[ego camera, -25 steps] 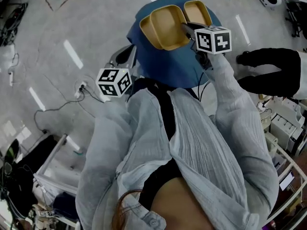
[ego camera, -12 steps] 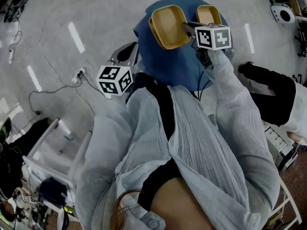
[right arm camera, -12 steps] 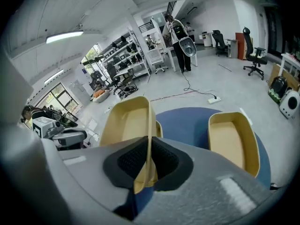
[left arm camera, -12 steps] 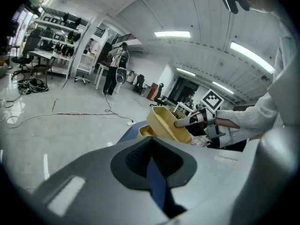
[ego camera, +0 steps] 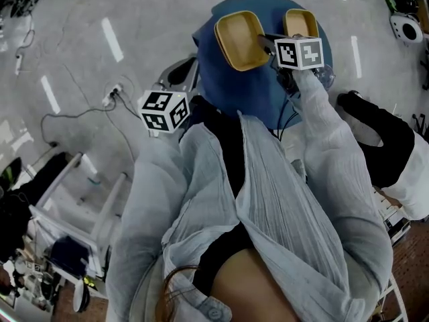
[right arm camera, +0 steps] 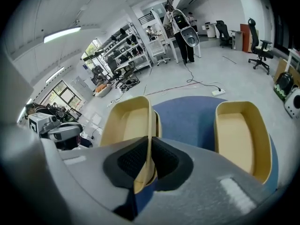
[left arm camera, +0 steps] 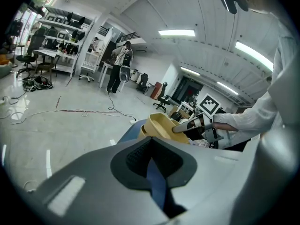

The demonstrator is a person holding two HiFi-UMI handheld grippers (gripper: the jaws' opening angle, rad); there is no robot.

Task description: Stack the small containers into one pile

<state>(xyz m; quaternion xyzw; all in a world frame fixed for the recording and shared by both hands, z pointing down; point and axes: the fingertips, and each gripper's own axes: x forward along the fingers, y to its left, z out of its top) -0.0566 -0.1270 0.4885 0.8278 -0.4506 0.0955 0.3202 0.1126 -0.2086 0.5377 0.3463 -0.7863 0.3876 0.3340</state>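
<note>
Tan pile: the held container (right arm camera: 125, 123) is sitting toward the far-left part of the blue round top (ego camera: 234, 89), and the rim of a lower container (right arm camera: 157, 121) is peeking out just under and beside it. Whether the two are nesting fully or hanging slightly apart, I cannot tell.
Lone container (right arm camera: 240, 137): it is lying open side up near the far-right edge of the blue round top, apart from the pile, with bare blue showing between them.
Right gripper (right arm camera: 149, 159): it is clenching the near wall of the held container, one pad pressing inside the rim and the other outside.
Left gripper (left arm camera: 151, 159): its jaws are pressing together with nothing between them, and it is hanging off the near-left edge of the blue round top, well apart from the pile.
Marker cube (ego camera: 299, 52): it is riding on the right gripper, just near of the lone container in the head view.
Sleeve (ego camera: 322, 146): pale and crinkled, it is reaching forward behind the right gripper.
</note>
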